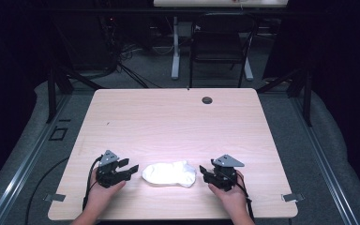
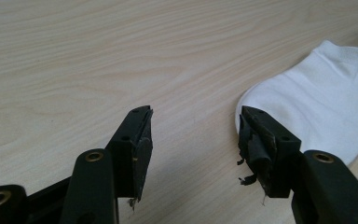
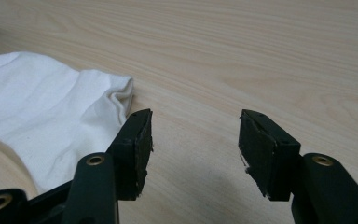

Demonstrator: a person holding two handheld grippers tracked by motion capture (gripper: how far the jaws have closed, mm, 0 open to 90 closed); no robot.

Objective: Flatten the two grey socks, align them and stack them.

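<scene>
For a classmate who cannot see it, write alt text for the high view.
A white sock lies near the front edge of a pale wooden table, between two hand-held grippers. The left gripper and the right gripper flank it, fingers open, holding nothing.

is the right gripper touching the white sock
Apart. In the right gripper view the right gripper stands with its jaws open over bare table, nothing between them, and the sock lies off to one side.
</scene>
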